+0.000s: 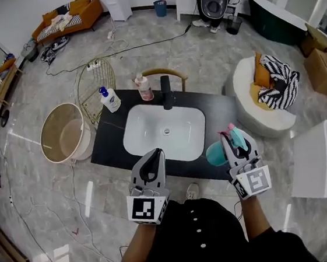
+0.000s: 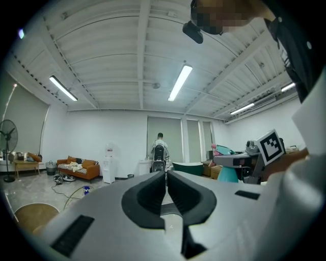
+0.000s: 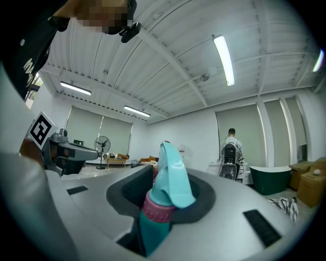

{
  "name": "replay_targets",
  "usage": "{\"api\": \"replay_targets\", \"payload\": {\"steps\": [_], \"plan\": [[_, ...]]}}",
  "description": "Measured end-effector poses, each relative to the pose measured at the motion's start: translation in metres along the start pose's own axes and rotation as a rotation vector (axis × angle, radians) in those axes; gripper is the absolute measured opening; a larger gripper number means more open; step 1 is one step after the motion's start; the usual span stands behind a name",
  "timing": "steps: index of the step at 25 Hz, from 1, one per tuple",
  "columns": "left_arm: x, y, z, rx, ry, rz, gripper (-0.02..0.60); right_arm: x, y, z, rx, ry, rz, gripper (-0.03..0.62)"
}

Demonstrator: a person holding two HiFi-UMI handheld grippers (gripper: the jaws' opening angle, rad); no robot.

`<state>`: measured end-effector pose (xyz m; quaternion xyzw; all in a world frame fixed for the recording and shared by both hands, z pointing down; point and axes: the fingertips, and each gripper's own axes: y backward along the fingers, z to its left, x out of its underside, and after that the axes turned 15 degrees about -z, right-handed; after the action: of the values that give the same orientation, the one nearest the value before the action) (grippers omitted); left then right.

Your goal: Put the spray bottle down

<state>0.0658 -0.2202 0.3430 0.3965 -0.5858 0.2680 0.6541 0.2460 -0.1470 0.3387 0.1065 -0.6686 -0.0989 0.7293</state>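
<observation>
The spray bottle [image 1: 216,153] is teal with a pink collar and a teal trigger head [image 3: 169,181]. My right gripper [image 1: 235,138] is shut on its neck and holds it upright in the air, over the front right corner of the black counter [image 1: 109,144]. In the right gripper view the bottle's head stands between the grey jaws of the right gripper [image 3: 166,178]. My left gripper [image 1: 153,155] hovers at the counter's front edge, before the white sink [image 1: 141,137]. Its jaws are shut with nothing in them, as seen in the left gripper view [image 2: 166,176], where the bottle [image 2: 227,173] shows at the right.
On the counter behind the sink stand a white bottle with a blue pump [image 1: 110,99], a pink soap bottle [image 1: 144,88] and a black faucet [image 1: 167,92]. A round bin [image 1: 64,133] and a wire basket [image 1: 94,82] stand left; a white pouf [image 1: 265,110] and white cabinet [image 1: 325,159] stand right.
</observation>
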Motion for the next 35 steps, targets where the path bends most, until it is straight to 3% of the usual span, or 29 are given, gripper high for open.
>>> {"api": "replay_targets", "payload": {"steps": [16, 23, 29, 35], "plan": [[0.033, -0.047, 0.023, 0.066, 0.057, 0.072, 0.021, 0.051, -0.060, -0.035, 0.037, 0.049, 0.062, 0.098], [0.080, -0.052, -0.003, 0.189, 0.084, 0.193, 0.021, 0.123, -0.083, -0.072, 0.050, 0.087, 0.113, 0.098], [0.131, -0.045, -0.015, 0.205, 0.177, 0.318, 0.021, 0.188, -0.095, -0.109, 0.084, 0.108, 0.159, 0.098], [0.171, -0.043, -0.017, 0.226, 0.199, 0.394, 0.021, 0.245, -0.112, -0.133, 0.095, 0.143, 0.167, 0.098]]}}
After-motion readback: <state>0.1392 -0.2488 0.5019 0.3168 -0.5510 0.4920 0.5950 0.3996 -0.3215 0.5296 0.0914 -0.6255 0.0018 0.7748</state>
